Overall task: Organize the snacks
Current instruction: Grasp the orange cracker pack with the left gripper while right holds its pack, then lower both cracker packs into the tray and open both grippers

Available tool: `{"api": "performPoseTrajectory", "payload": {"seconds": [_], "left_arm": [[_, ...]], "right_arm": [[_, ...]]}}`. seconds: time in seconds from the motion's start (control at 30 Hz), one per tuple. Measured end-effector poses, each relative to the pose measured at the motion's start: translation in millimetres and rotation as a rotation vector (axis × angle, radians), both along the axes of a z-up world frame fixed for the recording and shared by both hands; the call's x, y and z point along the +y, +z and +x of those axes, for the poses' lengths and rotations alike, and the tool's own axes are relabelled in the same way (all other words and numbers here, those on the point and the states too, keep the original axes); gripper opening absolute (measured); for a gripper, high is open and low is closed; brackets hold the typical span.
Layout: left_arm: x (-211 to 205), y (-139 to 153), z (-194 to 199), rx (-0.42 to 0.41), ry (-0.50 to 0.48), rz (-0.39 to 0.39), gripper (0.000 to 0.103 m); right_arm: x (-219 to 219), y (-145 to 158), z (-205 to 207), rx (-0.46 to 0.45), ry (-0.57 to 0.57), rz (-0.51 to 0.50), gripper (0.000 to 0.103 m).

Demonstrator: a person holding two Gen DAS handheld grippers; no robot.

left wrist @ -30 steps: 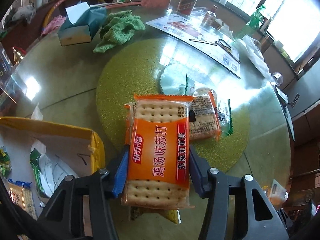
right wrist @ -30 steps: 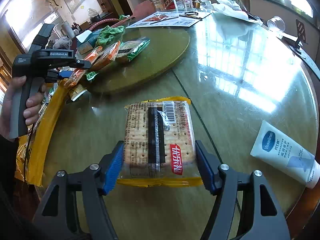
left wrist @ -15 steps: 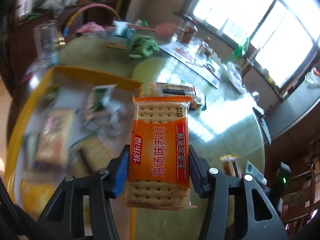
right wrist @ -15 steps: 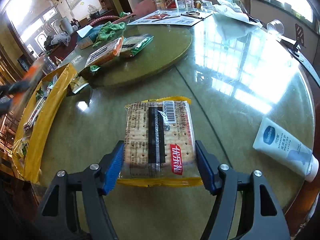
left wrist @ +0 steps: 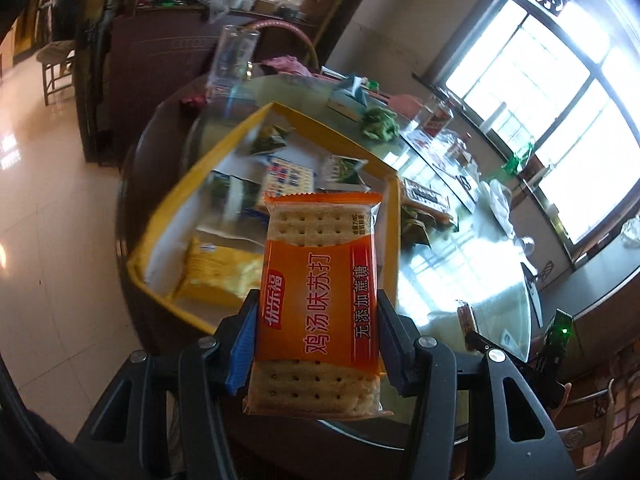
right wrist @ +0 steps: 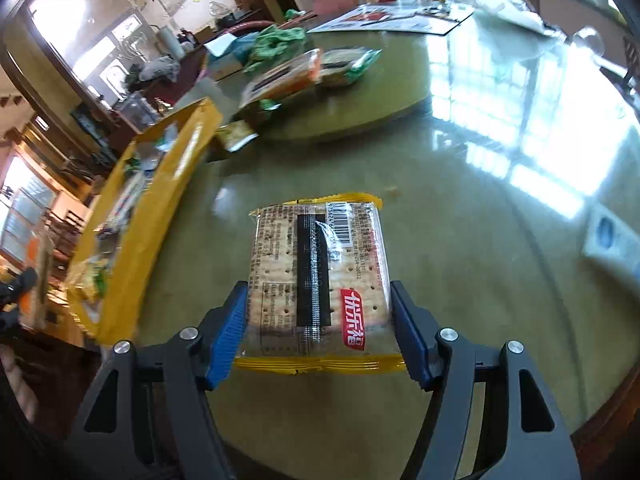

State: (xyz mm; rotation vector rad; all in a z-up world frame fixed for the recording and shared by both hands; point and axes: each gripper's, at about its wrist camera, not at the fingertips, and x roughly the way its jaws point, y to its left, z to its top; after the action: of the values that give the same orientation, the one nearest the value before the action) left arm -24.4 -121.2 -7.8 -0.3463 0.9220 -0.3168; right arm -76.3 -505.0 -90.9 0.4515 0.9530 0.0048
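My left gripper (left wrist: 314,344) is shut on an orange cracker pack (left wrist: 320,296) and holds it in the air, near the front of a yellow box (left wrist: 160,216) that holds several snack packs. My right gripper (right wrist: 318,328) is shut on a yellow-edged cracker pack (right wrist: 320,276), back side up, just above the glass table (right wrist: 460,208). The yellow box also shows at the left of the right wrist view (right wrist: 152,208). More snack packs (right wrist: 304,72) lie on the gold turntable (right wrist: 392,80).
A tall glass (left wrist: 232,60), a tissue box (left wrist: 348,100) and a green cloth (left wrist: 380,124) stand beyond the yellow box. A white tube (right wrist: 612,240) lies at the right of the table. Bottles and papers (right wrist: 392,20) are at the far side.
My left gripper has swung left and back from over the turntable to the near side of the yellow box, still holding the orange pack. My right gripper has shifted slightly with its pack.
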Motion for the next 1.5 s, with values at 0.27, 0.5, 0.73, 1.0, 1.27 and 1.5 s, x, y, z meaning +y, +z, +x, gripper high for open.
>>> {"api": "performPoseTrajectory", "payload": {"seconds": [0.27,0.5,0.73,1.0,1.27,1.5], "left_arm": [[22.5,0.1,-0.2,-0.013,0.028,-0.031,0.053],[42.1,0.8,12.7,-0.018,0.055,-0.026,0.053],[52.3,-1.5,33.6,-0.019,0.066,-0.023,0.053],[55.4,-9.8,56.7,-0.009,0.065,-0.008,0.054],[52.3,-27.0,77.3,0.029,0.038,0.023,0.054],[49.5,-40.3,88.4,0.065,0.023,0.053,0.054]], "right_arm": [[53.8,33.6,0.8,-0.073,0.087,-0.022,0.069],[107.9,66.5,18.0,-0.123,0.184,-0.102,0.069],[146.6,73.2,45.5,-0.122,0.261,-0.173,0.069],[176.2,69.3,81.0,-0.099,0.304,-0.221,0.069],[193.2,56.0,108.5,-0.049,0.312,-0.259,0.069],[210.9,47.6,121.9,-0.032,0.323,-0.322,0.069]]}}
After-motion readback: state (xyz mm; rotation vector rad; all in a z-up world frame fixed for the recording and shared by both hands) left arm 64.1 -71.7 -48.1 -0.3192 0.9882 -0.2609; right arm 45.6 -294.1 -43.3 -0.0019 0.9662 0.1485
